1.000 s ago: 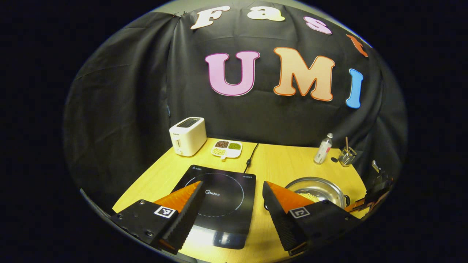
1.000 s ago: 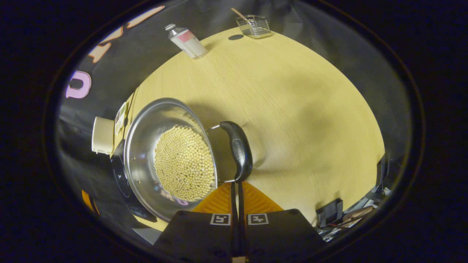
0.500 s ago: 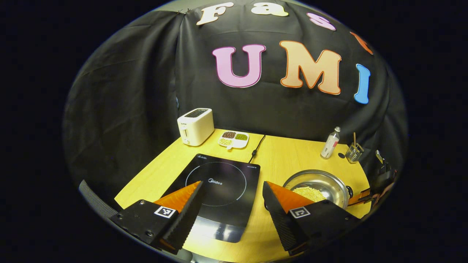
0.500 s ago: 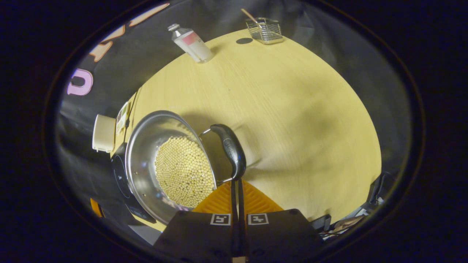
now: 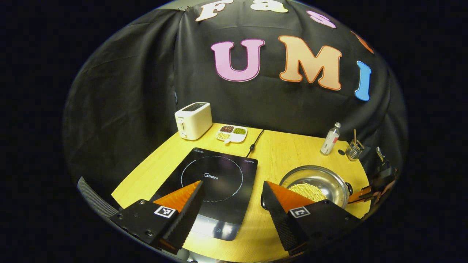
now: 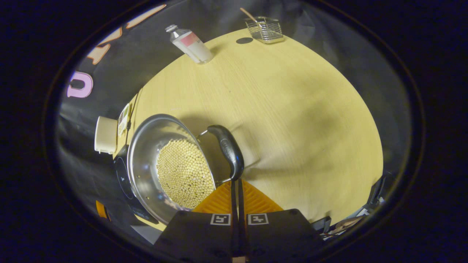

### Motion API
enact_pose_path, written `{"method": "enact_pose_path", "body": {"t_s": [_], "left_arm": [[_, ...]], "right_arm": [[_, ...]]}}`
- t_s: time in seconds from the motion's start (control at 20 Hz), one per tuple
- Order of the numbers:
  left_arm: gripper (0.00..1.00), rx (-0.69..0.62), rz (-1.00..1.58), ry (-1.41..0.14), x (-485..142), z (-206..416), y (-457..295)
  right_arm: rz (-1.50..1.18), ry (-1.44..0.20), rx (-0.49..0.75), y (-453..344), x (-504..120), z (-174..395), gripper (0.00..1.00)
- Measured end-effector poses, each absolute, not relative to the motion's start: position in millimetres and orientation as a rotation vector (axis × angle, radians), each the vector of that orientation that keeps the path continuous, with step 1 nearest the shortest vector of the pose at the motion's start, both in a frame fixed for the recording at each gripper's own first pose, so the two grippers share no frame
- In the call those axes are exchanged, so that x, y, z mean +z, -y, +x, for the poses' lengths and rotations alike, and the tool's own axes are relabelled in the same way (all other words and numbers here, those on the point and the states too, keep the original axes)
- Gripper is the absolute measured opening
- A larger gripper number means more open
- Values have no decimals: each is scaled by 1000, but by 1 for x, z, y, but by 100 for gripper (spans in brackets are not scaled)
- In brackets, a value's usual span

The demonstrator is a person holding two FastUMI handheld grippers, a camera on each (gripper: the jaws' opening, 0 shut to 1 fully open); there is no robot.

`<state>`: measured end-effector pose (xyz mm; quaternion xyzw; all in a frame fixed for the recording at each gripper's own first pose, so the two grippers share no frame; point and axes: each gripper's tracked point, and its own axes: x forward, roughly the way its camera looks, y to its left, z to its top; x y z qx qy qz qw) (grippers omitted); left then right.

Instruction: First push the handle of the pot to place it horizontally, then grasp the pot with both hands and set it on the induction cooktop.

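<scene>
**Pot of beans beside the cooktop, handle at the right fingertips**

Pot first, in the left gripper view: the round stainless-steel pot (image 5: 317,185), holding pale yellow beans (image 5: 306,190), sits on the light wooden table (image 5: 285,157) just beyond the tip of the right-hand finger, which hides its near edge. The left gripper (image 5: 231,188) has its fingers spread wide apart with nothing between them. Past the gap and the left-hand finger lies the flat black induction cooktop (image 5: 215,179), beside the pot and apart from it. Farther ahead, by the wall, stand a cream toaster (image 5: 193,119) and a white divided dish of mixed beans (image 5: 231,133); a black cord (image 5: 255,143) runs back from the cooktop. Far off to the right of the fingers are a small clear bottle (image 5: 330,138) and a wire basket (image 5: 354,149).

In the right gripper view, the right gripper (image 6: 236,181) has its fingers closed flat against each other, empty. Their tips meet the near end of the pot's black handle (image 6: 227,150), which stands on wire loops off the rim; whether they touch it I cannot tell. The pot's bowl lies ahead and left of the fingers, beans heaped inside, with the cooktop's edge peeking beyond it. Bare table stretches ahead and right, with the bottle and basket at the far edge.
</scene>
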<state>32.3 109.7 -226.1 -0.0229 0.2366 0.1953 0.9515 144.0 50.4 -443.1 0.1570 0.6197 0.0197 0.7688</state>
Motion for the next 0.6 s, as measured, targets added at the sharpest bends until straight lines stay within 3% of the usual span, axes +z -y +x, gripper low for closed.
{"method": "enact_pose_path", "body": {"t_s": [0.6], "left_arm": [[97, 421, -126, -525, -246, 28, -114]], "right_arm": [[323, -1272, 77, -38, -415, 146, 0]]}}
